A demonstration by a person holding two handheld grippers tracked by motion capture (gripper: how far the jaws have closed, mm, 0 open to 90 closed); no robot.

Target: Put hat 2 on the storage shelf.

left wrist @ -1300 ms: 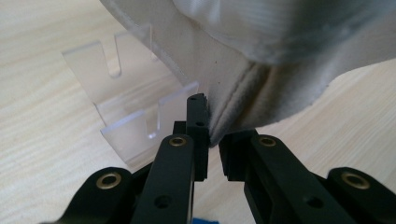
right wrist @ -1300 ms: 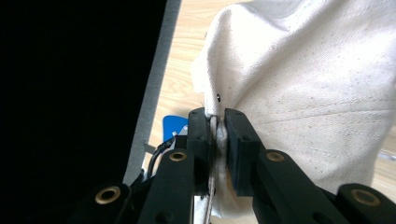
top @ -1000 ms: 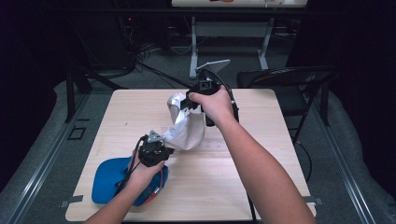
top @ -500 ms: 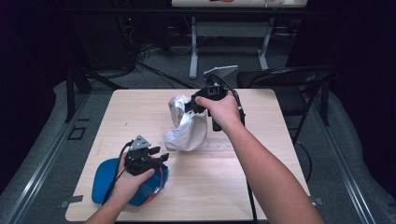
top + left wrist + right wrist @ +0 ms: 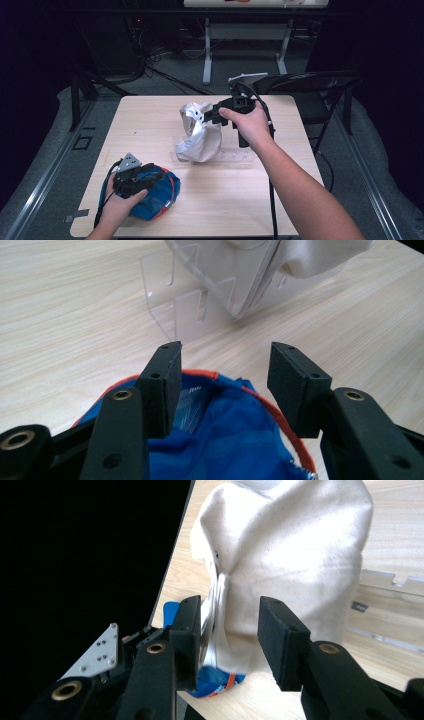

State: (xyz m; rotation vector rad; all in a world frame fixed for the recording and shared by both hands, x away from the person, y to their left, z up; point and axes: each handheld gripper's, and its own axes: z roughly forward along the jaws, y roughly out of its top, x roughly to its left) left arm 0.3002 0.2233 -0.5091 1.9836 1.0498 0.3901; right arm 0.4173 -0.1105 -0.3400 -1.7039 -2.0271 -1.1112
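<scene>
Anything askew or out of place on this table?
Yes: the white cloth cap hangs lopsided and crumpled on the clear plastic stand. The blue cloth cap with orange trim lies near the table's front edge, under the left gripper.

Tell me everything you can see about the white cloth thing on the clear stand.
The white cloth looks like soft, slightly shiny fabric, bunched and creased, with a folded edge facing the right gripper. It is draped over a clear plastic stand near the middle of the wooden table, hanging down to the tabletop. The gripper's jaws stand open on either side of that fold, not pressing it.
</scene>
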